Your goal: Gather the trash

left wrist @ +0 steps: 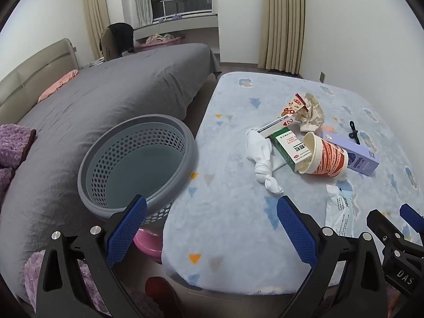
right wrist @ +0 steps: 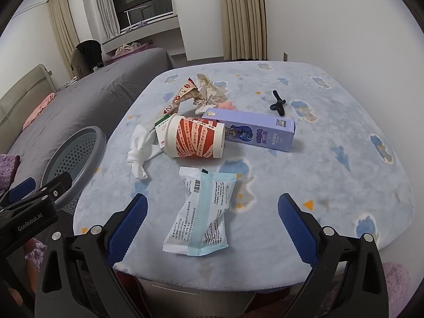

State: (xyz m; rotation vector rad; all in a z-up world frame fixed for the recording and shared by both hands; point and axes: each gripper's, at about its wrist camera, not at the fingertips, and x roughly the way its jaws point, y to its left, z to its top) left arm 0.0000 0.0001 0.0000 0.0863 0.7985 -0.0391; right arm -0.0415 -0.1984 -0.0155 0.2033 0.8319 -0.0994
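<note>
A grey perforated basket stands left of a table covered with a light blue cloth; it also shows in the right wrist view. On the cloth lie a white-blue plastic packet, a red-white paper cup on its side, a purple box, a green-white box, a knotted white tissue, crumpled paper and a playing card. My left gripper is open and empty above the table's near edge beside the basket. My right gripper is open, with the packet between its fingers.
A bed with a grey cover lies left of the table, behind the basket. A small black object lies on the far cloth. A pink thing sits under the basket. Walls and curtains stand behind.
</note>
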